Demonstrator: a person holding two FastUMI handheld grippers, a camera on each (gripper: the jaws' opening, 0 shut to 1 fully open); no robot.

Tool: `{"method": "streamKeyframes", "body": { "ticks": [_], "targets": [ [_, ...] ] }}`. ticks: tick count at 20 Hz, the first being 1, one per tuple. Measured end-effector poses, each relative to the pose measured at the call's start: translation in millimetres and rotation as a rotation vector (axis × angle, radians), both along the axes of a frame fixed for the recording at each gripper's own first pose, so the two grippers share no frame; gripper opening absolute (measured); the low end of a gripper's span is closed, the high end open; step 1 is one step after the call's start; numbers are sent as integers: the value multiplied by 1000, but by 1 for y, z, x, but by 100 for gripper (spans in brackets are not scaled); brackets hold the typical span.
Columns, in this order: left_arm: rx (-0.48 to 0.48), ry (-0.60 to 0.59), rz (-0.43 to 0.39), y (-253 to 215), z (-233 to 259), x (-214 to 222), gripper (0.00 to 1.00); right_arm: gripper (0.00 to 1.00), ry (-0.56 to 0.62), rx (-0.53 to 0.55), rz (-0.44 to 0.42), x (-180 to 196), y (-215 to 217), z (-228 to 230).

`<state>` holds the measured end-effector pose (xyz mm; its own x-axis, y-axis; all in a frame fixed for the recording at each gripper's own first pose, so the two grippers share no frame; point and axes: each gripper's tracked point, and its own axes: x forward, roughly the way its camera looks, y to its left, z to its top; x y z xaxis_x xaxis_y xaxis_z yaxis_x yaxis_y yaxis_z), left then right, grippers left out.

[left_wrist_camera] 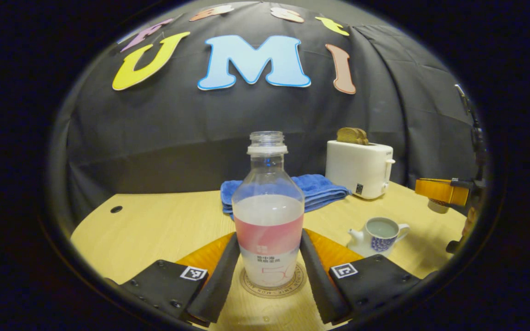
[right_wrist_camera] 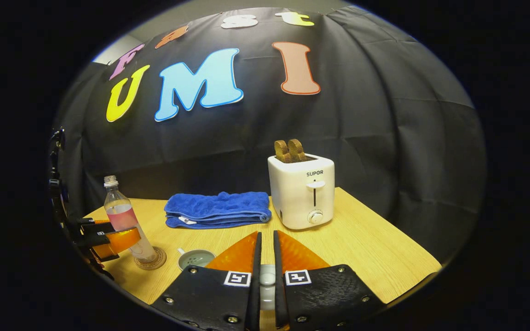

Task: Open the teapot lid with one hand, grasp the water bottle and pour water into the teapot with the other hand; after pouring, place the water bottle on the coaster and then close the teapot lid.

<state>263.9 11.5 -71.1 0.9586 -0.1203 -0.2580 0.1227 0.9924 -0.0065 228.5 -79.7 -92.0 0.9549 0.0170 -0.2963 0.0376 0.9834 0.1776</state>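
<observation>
Now the water bottle [left_wrist_camera: 267, 216] stands upright on the coaster [left_wrist_camera: 273, 286] near the bench's front edge, left gripper [left_wrist_camera: 268, 266] open around it. Beside it sits the open teapot [left_wrist_camera: 378, 236]; right gripper [right_wrist_camera: 267, 276] pinches the lid [right_wrist_camera: 267, 278].

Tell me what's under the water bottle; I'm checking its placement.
A round coaster lies under the water bottle, its printed rim showing all round the base. The coaster's centre is covered by the bottle.

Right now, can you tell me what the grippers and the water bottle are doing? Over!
Left gripper around the water bottle, bottle standing on the coaster. Right gripper shut on the teapot lid. Teapot open, water inside. Nothing in the way.
</observation>
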Motion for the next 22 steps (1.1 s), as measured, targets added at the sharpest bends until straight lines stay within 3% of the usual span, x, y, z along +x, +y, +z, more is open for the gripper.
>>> {"method": "streamKeyframes", "body": {
  "ticks": [8,14,22],
  "targets": [
    [-14,-3,22,5,2,-5,100,13,-12,-21,7,0,2,3],
    [-81,21,41,12,-1,-23,100,13,-49,-16,51,1,21,14],
    [-156,-16,40,14,14,-55,100,13,-58,118,146,21,68,16]
  ]
}}
